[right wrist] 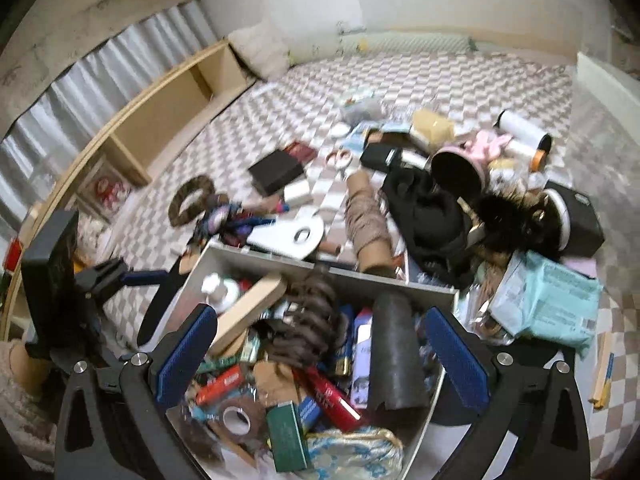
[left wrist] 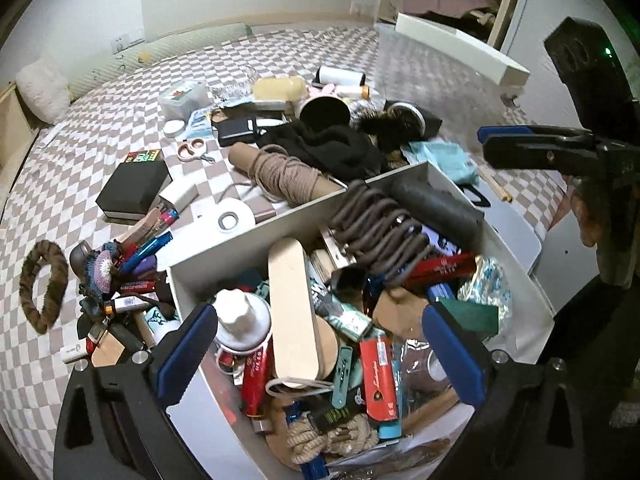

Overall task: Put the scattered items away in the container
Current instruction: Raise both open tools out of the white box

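- The left gripper [left wrist: 320, 344] is seen spread wide above the near end of the container [left wrist: 224, 276], with nothing pinched between its blue pads [left wrist: 186, 350].
- The right gripper [right wrist: 322, 354] is likewise spread wide over the same container, nothing caught between its pads; from the left wrist view it appears at the right edge, blue-tipped and held clear of the contents.
- The container, a white open box resting on the checkered bed [left wrist: 100, 120], is filled to the brim: a white-capped bottle [left wrist: 238, 320], a pale wooden strip [left wrist: 294, 312], a red box [left wrist: 378, 376], a coiled brown cord [left wrist: 380, 232] and a dark grey roll [left wrist: 436, 204] are piled inside.
- Just beside the container's left wall, a heap of pens and small items [left wrist: 132, 272] is left on the bed, with a brown braided ring [left wrist: 44, 284] lying apart further left.
- Just beyond the far wall, a cardboard tube wound with twine [left wrist: 280, 172] is laid touching the rim, with a roll of white tape [left wrist: 232, 218] near it.
- Further out, a black box [left wrist: 134, 188], pink-handled scissors [left wrist: 194, 150], black cloth [left wrist: 332, 144] and a teal packet [left wrist: 448, 160] are scattered.
- Farthest on the bed, a clear plastic box [left wrist: 184, 98], a tan block [left wrist: 278, 88] and a white cylinder [left wrist: 340, 76] are seen.
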{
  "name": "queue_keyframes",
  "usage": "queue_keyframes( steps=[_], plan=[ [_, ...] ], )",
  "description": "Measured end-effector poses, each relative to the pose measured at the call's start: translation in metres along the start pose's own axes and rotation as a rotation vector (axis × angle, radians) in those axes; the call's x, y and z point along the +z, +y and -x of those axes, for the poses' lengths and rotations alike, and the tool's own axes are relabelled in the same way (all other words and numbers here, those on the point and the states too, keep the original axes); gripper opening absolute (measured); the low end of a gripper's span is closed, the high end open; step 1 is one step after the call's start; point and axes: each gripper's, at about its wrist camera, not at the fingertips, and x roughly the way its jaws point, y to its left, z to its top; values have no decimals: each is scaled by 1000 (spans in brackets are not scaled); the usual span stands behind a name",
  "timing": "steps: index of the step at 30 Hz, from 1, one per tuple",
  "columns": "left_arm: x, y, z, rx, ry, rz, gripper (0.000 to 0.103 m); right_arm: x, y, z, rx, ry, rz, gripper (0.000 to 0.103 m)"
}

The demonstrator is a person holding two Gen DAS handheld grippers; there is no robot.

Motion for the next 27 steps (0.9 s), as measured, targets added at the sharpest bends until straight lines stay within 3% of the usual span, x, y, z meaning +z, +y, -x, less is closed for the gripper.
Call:
queue_keyframes(
  steps=[7,9,14,19,27],
  plan=[
    [5,15,1,-54,7,81,103,8,-21,12,-104,-41,-200,103],
    [6,18,4,-36,-8,87,103,9,-31,16,-123,-65,-248,103],
    [6,18,9,35,-34,71,103,12,-45,36,-179,-204,-203,103],
    [7,32,11,-7,-34,131,103,10,-63,59,-248,-314,-162,103],
    [6,68,14,-28,-34,281,103,5,-107,65,-328,-290,-171,103]
  ],
)
